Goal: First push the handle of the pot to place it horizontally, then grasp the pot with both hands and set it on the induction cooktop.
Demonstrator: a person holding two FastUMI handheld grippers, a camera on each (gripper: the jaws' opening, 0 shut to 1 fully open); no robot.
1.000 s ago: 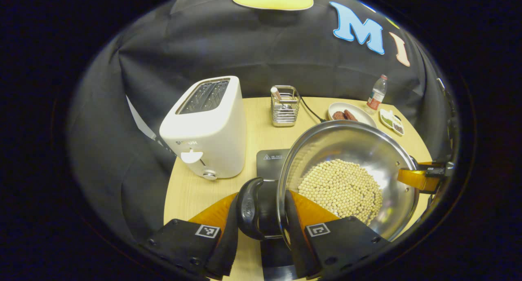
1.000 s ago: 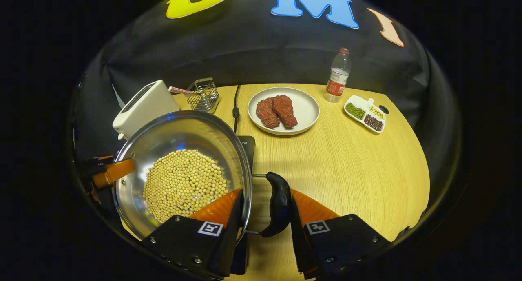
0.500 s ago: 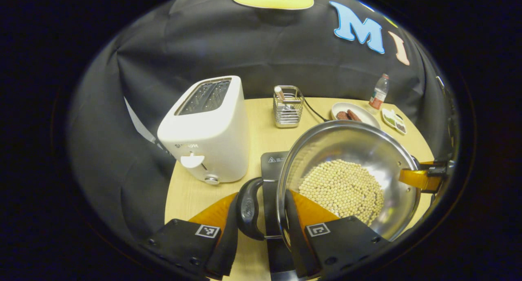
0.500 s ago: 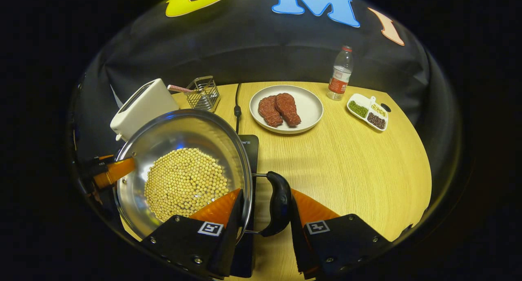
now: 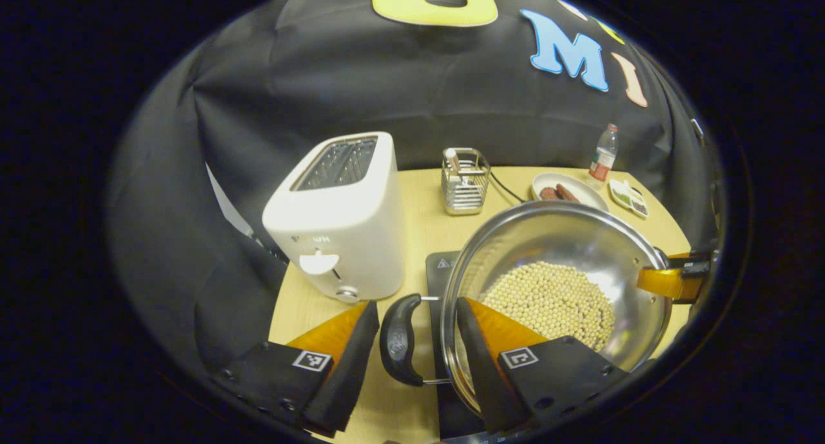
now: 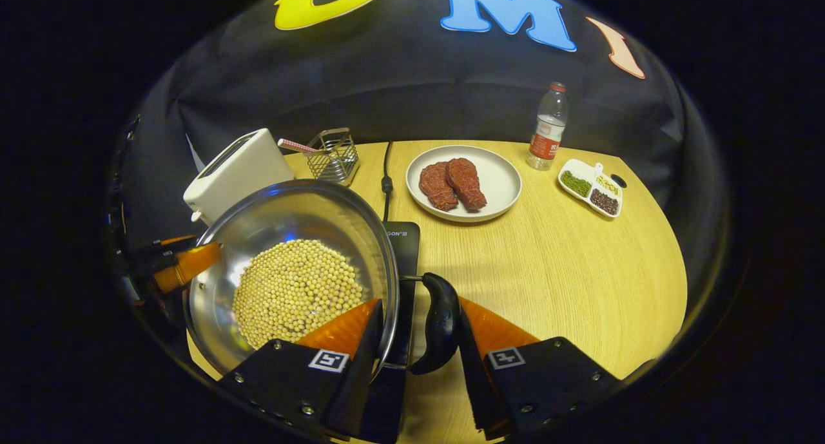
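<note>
Two grippers flank a stainless steel pot (image 6: 290, 263) of soybeans (image 6: 296, 289) that sits over the black induction cooktop (image 6: 403, 244) near the front left of a round wooden table (image 6: 567, 276). In the left gripper view, the left gripper (image 5: 409, 354) stands parted, its outer finger clear of the pot's black side handle (image 5: 398, 341) and its inner finger reaching over the rim into the bowl, so nothing is pinched. In the right gripper view, the right gripper (image 6: 416, 341) is closed on the opposite black handle (image 6: 441, 325) and the pot wall, one finger inside the rim, the other pressing the handle's outer face. Each view catches the other gripper's orange finger at the pot's far rim. Whether the pot's base touches the cooktop cannot be told. A white toaster (image 5: 338, 218) stands left of the pot, with a wire holder (image 5: 465, 181) beyond it. Farther right sit a plate (image 6: 499, 186) bearing two pieces of meat (image 6: 451, 185), a water bottle (image 6: 548, 128) and a divided dish of beans (image 6: 592, 188). A black power cord (image 6: 387, 173) runs from the cooktop to the table's far edge.
</note>
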